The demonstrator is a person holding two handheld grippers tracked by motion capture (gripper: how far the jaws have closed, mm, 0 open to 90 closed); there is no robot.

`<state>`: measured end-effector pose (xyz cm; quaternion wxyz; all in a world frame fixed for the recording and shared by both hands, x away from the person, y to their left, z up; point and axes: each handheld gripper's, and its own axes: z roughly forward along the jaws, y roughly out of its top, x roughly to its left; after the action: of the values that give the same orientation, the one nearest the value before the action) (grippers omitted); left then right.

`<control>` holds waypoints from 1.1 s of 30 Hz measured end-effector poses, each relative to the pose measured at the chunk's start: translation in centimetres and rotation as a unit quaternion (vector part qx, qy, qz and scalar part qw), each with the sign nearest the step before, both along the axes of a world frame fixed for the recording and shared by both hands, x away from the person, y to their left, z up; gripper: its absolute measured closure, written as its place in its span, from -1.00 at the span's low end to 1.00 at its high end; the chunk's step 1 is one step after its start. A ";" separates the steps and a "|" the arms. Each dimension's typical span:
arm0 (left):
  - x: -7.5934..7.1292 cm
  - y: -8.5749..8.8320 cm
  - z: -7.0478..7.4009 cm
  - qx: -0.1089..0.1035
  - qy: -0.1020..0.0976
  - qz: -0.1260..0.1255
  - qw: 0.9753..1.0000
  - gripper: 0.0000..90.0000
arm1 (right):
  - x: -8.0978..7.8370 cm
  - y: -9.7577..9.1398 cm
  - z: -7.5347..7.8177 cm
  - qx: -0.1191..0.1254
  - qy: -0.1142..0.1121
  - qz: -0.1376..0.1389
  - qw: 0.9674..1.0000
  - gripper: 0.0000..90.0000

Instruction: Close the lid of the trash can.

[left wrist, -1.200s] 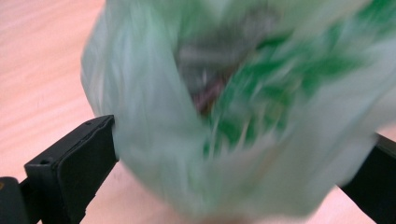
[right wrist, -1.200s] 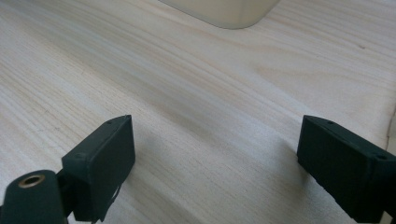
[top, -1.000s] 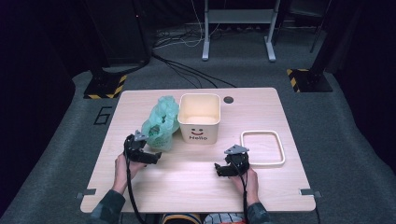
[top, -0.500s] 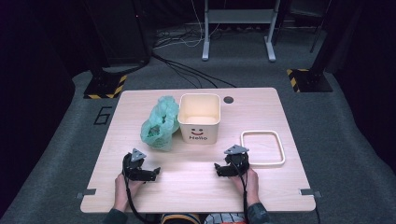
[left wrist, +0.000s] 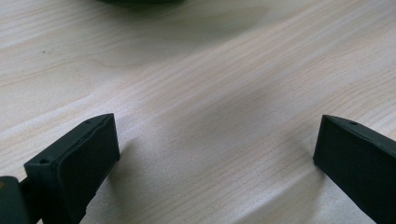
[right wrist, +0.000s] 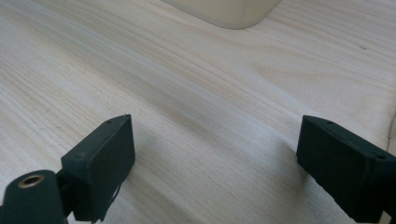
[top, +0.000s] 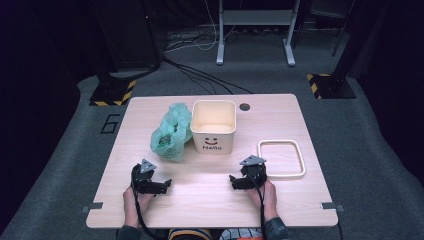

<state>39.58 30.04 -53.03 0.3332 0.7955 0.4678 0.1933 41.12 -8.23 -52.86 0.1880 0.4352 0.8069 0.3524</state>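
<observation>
- The cream plastic bin with a smiley face (top: 213, 126) stands mid-table on the pale wooden table (top: 210, 200).
- The crumpled green plastic bag (top: 171, 132) lies touching the bin's left side.
- The white rectangular frame (top: 281, 158) lies to the bin's right (well apart, nearer the person).
- The left gripper (top: 159, 186) rests before the bag, the right gripper (top: 235, 181) before the bin, just left of the frame.

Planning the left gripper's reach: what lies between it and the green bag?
Only bare table between the left gripper and the green bag, seen in the high view.
</observation>
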 end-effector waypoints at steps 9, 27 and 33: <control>0.0 0.0 0.0 -0.001 0.000 0.001 1.000 -0.99 | -0.5 -0.3 0.2 0.018 -0.008 0.029 0.999 -0.86; -0.1 0.1 0.1 -0.005 -0.012 -0.006 1.000 -0.79 | -0.9 -5.4 4.4 0.017 -0.032 0.011 0.999 -0.93; -0.1 0.1 0.1 -0.004 -0.012 -0.005 1.000 -0.79 | 0.4 -10.3 5.6 -0.011 -0.042 -0.044 0.998 -0.88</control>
<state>39.47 30.16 -52.93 0.3433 0.7941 0.4604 0.1992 41.52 -18.55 -47.25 0.2421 0.4532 0.7821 0.3525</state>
